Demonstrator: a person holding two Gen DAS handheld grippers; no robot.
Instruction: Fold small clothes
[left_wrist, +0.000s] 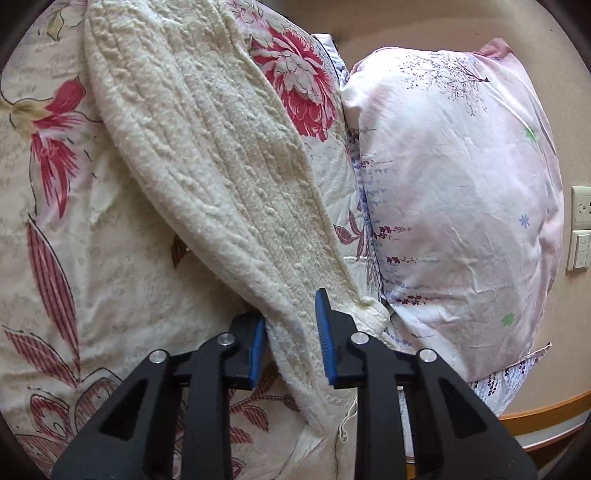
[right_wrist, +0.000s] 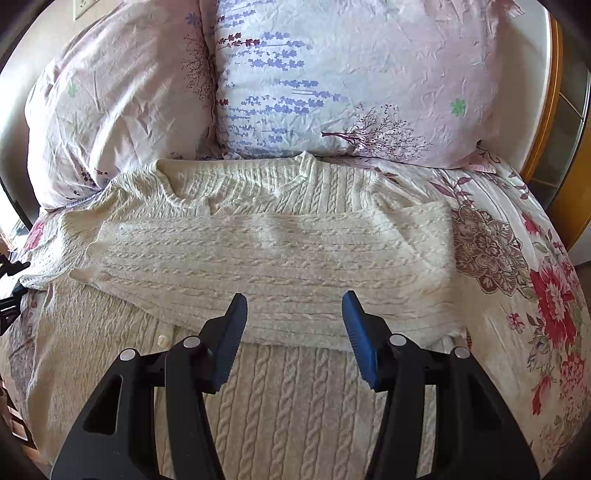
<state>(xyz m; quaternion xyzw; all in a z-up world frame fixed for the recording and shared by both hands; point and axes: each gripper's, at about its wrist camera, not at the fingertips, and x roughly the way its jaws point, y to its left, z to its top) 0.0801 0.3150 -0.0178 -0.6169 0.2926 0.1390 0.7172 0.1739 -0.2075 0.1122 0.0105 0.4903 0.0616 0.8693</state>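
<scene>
**Ana:** Cream cable-knit cardigan (right_wrist: 280, 258) lies flat on the floral bedsheet (right_wrist: 517, 266), straight ahead of the right gripper (right_wrist: 294, 314), one sleeve already laid across the chest. Those jaws are spread with nothing between them.

**Ben:** And the left gripper (left_wrist: 291, 332)?

**Ana:** Its blue pads (left_wrist: 325, 332) have the other cream sleeve (left_wrist: 221, 177) between them near the cuff, and the knit bunches against the left pad. I judge it pinched, but thinly.

**Ben:** So a slip is the worry?

**Ana:** Yes. A shallow bite on thick, stretchy knit could let go mid-carry, dropping the sleeve crooked. The loose thread (left_wrist: 347, 421) below the jaws could snag too.

**Ben:** Anything else?

**Ana:** Pulling that sleeve may drag the whole cardigan toward the pale lavender-print pillow (left_wrist: 461, 184) just right of the gripper, undoing the first fold.
</scene>
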